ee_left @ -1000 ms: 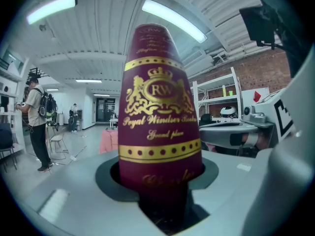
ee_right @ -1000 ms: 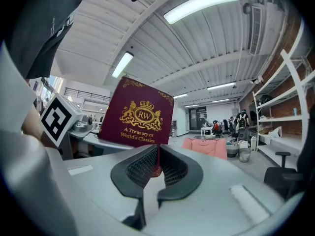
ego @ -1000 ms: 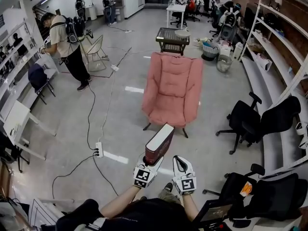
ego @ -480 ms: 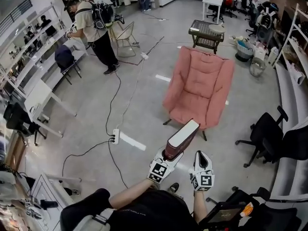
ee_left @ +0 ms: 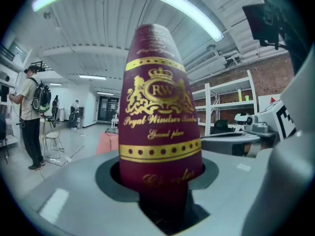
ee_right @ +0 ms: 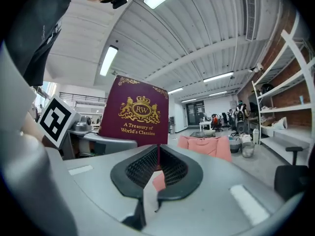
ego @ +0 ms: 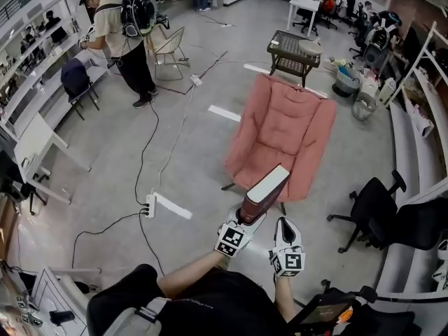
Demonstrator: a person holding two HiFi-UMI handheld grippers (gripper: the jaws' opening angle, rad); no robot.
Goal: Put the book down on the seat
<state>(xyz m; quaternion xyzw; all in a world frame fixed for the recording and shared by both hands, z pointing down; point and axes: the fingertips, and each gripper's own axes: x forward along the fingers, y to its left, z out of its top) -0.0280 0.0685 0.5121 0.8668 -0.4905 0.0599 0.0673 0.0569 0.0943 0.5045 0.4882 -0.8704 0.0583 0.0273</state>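
- Left hand-held gripper pinches the book by its near end, out in the air, short of the pink armchair.
- Right hand-held gripper pressed together, empty, alongside.
- One-ended grip: the long book could swing or slip before reaching the seat.

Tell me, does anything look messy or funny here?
Yes: loose black cables snake across the open floor to a white power strip, easy to trip on. The pink armchair stands by itself mid-floor.

Pink armchair on grey floor
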